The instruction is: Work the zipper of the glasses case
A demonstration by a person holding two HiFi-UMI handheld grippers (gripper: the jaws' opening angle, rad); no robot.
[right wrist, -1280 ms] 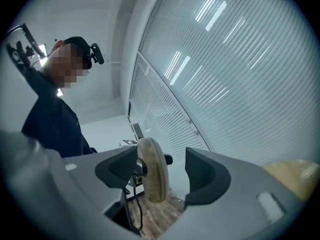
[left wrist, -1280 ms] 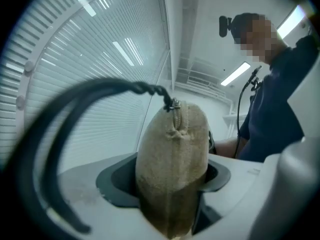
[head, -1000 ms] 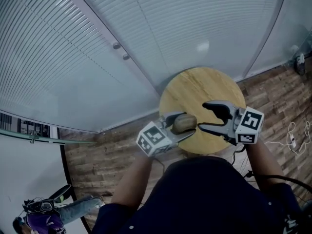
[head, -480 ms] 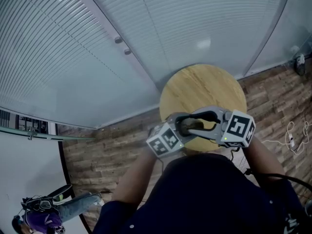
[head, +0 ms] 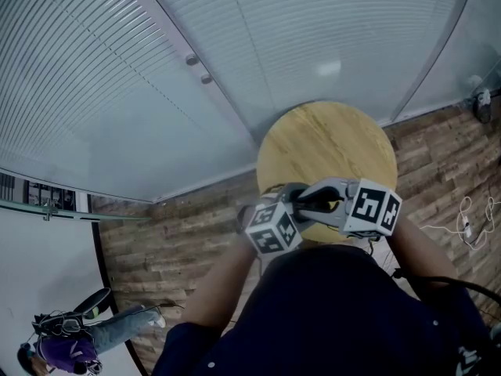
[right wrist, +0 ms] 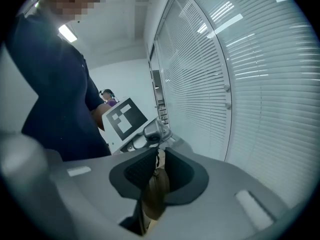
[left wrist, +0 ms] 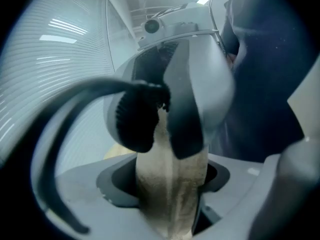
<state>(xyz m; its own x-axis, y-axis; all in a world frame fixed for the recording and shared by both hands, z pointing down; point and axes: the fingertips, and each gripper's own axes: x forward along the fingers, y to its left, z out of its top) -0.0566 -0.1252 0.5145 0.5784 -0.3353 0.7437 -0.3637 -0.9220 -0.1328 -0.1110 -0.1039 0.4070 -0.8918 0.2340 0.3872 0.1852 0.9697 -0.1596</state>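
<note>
We clamp the glasses case (left wrist: 172,204) in the left gripper (head: 292,202) | right gripper (right wrist: 157,173) jaws just closing, pinching the case's end | over the round table's (head: 329,143) near edge.

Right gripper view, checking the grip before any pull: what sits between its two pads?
The brown glasses case, seen end-on. The right gripper has just been closing its jaws on it, as the right gripper view shows.

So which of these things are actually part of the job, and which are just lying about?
In the job: glasses case, clamped in the left gripper; right gripper, whose jaws have just been closing, pinching the case's end.
Just there: round wooden table, window blinds, floor cable.
</note>
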